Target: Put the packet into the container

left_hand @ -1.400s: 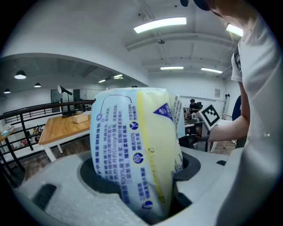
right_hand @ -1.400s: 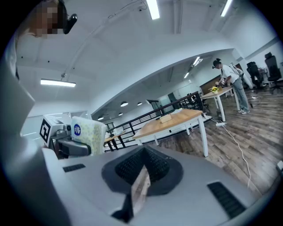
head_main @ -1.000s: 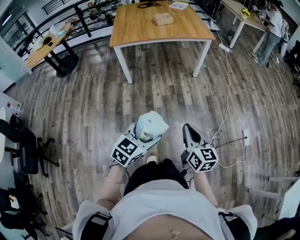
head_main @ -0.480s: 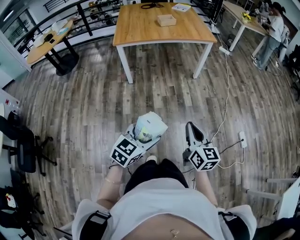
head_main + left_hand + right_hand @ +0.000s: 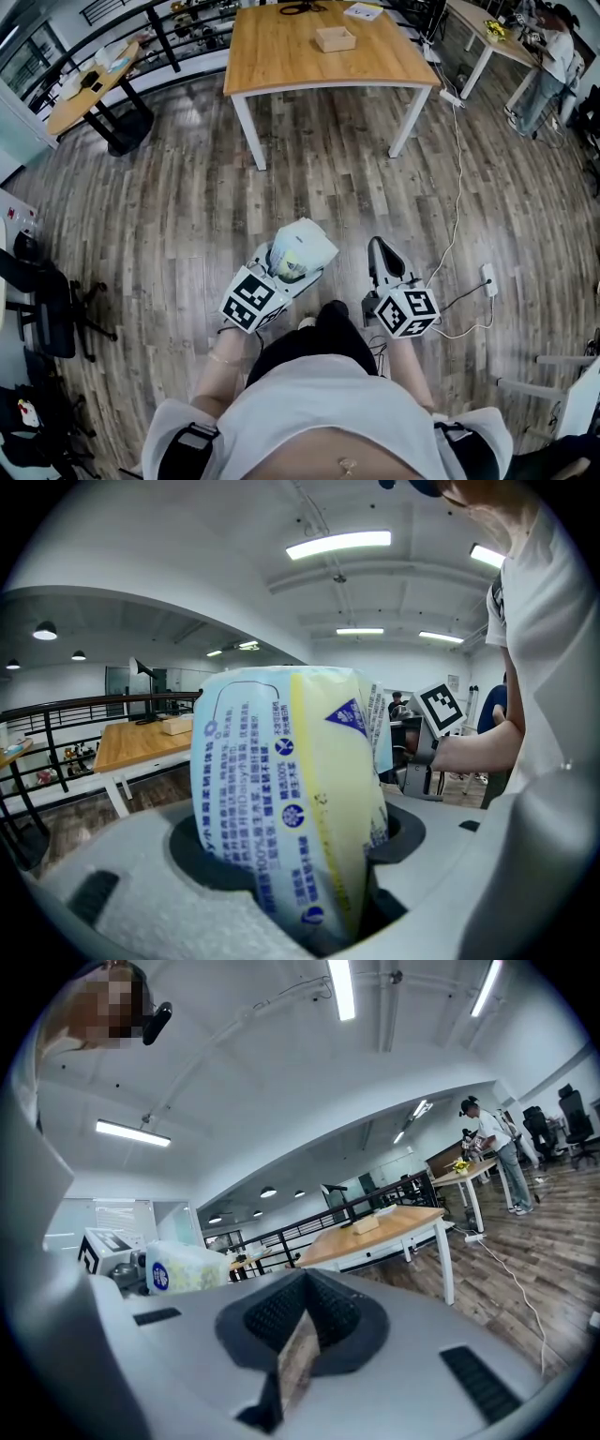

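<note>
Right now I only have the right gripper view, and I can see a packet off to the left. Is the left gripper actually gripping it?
Observer: Yes. In the left gripper view, the left gripper has its pads closed on the blue, white and yellow packet.
Operator: Where is it relative to the table?
Observer: The head view shows it beside the right gripper at the person's waist, over wood floor. The wooden table is well ahead.
Operator: Anything up there to drop it into?
Observer: From above, a small box sits toward the table's far edge. I can't tell whether it is open.
</note>
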A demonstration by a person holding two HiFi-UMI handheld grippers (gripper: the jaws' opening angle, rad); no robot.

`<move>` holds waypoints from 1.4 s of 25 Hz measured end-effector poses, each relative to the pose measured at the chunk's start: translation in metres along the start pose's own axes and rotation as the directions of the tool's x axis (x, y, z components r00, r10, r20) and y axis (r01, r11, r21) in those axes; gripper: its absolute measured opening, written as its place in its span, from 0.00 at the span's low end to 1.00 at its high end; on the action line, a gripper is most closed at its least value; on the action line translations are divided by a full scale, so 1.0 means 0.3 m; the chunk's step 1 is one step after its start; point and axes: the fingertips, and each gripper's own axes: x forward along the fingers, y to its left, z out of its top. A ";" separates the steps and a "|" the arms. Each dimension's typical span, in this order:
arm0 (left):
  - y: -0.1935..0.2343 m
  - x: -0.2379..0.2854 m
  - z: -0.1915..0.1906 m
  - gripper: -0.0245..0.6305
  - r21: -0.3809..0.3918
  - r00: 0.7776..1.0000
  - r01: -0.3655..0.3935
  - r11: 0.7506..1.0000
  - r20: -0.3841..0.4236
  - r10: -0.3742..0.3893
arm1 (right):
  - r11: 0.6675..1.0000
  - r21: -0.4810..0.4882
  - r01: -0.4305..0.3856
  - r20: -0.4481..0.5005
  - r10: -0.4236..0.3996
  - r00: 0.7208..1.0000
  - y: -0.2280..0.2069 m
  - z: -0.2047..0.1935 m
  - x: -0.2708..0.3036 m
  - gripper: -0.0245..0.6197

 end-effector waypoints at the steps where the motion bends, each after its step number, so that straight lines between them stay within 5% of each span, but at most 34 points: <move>1: 0.016 0.015 0.006 0.52 0.003 1.000 -0.001 1.000 0.000 0.001 | 1.000 -0.003 -0.001 -0.001 0.001 1.000 -0.009 0.004 0.020 0.05; 20: 0.399 0.382 0.219 0.52 -0.006 0.997 -0.073 0.997 0.013 0.073 | 0.999 -0.001 -0.046 -0.035 0.046 0.998 -0.292 0.185 0.497 0.05; 35: 0.536 0.599 0.282 0.52 -0.008 0.995 -0.097 0.995 0.008 0.097 | 0.998 -0.016 -0.062 -0.042 0.061 0.997 -0.499 0.259 0.665 0.05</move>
